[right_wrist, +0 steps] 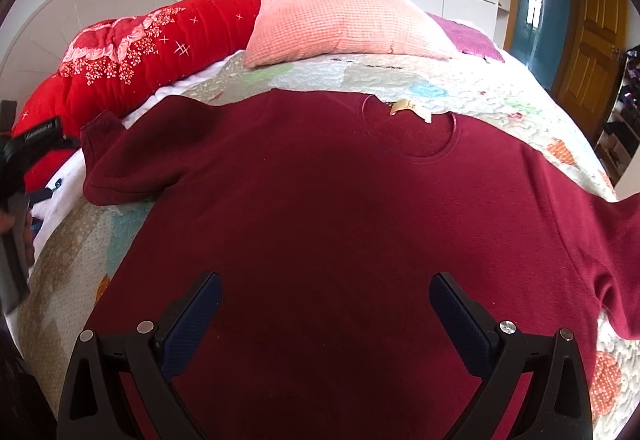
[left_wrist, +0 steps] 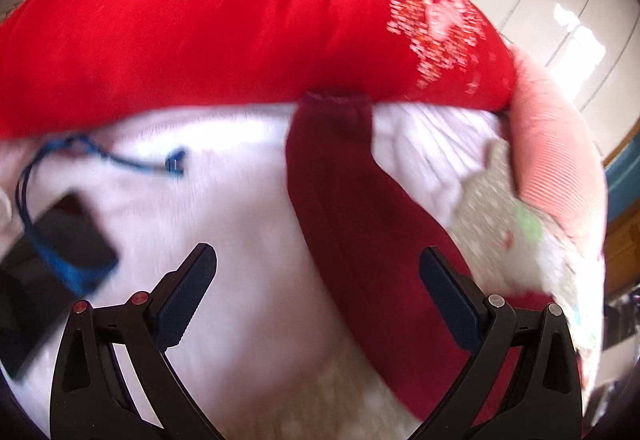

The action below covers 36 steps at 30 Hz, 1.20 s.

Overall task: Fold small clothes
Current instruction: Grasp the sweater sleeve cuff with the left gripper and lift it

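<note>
The left gripper (left_wrist: 318, 268) has its fingers spread wide, empty, with the dark maroon knit sweater's (right_wrist: 340, 220) sleeve (left_wrist: 360, 240) lying between and ahead of them. The right gripper (right_wrist: 325, 294) hovers, also spread wide, above the sweater's body, flat on the patchwork quilt (right_wrist: 500, 96).

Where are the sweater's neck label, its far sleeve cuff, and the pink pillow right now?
neck label (right_wrist: 410, 108), right wrist view, on the cream tag at the collar.
sleeve cuff (left_wrist: 336, 108), left wrist view, on the sleeve's ribbed end by the red quilt.
pink pillow (right_wrist: 340, 20), right wrist view, middle of its textured face.
</note>
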{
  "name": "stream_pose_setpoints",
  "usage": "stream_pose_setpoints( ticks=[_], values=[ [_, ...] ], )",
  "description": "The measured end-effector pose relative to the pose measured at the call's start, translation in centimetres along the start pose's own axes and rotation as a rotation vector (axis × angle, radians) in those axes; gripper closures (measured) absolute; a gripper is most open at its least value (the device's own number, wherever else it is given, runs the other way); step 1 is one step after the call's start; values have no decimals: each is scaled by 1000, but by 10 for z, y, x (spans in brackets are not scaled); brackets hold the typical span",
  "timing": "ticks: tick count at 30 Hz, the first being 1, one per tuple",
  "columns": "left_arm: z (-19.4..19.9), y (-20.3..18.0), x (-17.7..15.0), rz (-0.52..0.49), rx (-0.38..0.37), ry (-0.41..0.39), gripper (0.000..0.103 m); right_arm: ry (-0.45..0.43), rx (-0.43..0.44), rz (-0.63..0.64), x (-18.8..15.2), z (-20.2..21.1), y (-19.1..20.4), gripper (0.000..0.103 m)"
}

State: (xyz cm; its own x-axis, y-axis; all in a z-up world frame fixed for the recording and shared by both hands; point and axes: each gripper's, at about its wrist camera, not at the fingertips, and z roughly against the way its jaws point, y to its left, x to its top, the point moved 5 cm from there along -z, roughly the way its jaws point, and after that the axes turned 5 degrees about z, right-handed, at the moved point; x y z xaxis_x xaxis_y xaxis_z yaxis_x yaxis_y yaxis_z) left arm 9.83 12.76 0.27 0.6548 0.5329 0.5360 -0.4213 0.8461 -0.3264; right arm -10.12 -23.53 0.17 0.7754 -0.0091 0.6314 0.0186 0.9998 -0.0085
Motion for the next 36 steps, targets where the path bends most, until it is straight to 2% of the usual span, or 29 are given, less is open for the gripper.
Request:
stream_pose_setpoints(
  ticks=[7, 8, 9, 10, 11, 12, 13, 14, 16, 20, 23, 24, 27, 29, 30, 33, 36],
  values=[
    [-62, 1, 28, -91, 207, 10, 3, 34, 36, -16, -3, -12, -1, 0],
    [-72, 2, 26, -102, 217, 39, 7, 35, 38, -18, -4, -12, -1, 0],
    [-77, 2, 25, -108, 216, 42, 7, 37, 38, -18, -4, -12, -1, 0],
    [-74, 1, 25, -112, 205, 11, 17, 39, 37, -16, -4, -12, -1, 0],
    [-72, -1, 25, -117, 180, 1, 49, 40, 37, -15, -4, -12, -1, 0],
    [-69, -6, 25, -132, 128, 4, 67, 41, 38, -14, -5, -12, -1, 0],
    [-65, -11, 24, -157, 93, 13, 90, 41, 39, -15, -5, -12, -1, 0],
    [-61, -14, 25, -185, 101, 16, 90, 41, 41, -18, -5, -12, -1, 0],
    [-46, -22, 26, -223, 58, 19, 92, 41, 47, -31, -6, -11, -2, 0],
    [5, -39, 27, -178, -152, 42, 93, 26, 73, -60, -7, -3, -5, 0],
    [63, -73, 15, -275, -271, -21, 93, 5, 62, -76, -8, 7, -12, 0],
    [86, -87, 4, -306, -338, -29, 93, -2, 58, -89, -8, 11, -16, 0],
    [135, -130, -32, -398, -472, -43, 93, -19, 53, -123, -9, 21, -28, 0],
    [150, -154, -54, -450, -538, -19, 93, -32, 34, -148, -11, 28, -40, 0],
    [158, -168, -76, -481, -580, 9, 93, -37, 28, -158, -11, 31, -44, 0],
    [156, -203, -130, -565, -631, 78, 93, -43, 0, -186, -14, 37, -60, 0],
    [132, -222, -184, -615, -632, 184, 93, -45, -41, -213, -19, 41, -80, 0]
  ],
)
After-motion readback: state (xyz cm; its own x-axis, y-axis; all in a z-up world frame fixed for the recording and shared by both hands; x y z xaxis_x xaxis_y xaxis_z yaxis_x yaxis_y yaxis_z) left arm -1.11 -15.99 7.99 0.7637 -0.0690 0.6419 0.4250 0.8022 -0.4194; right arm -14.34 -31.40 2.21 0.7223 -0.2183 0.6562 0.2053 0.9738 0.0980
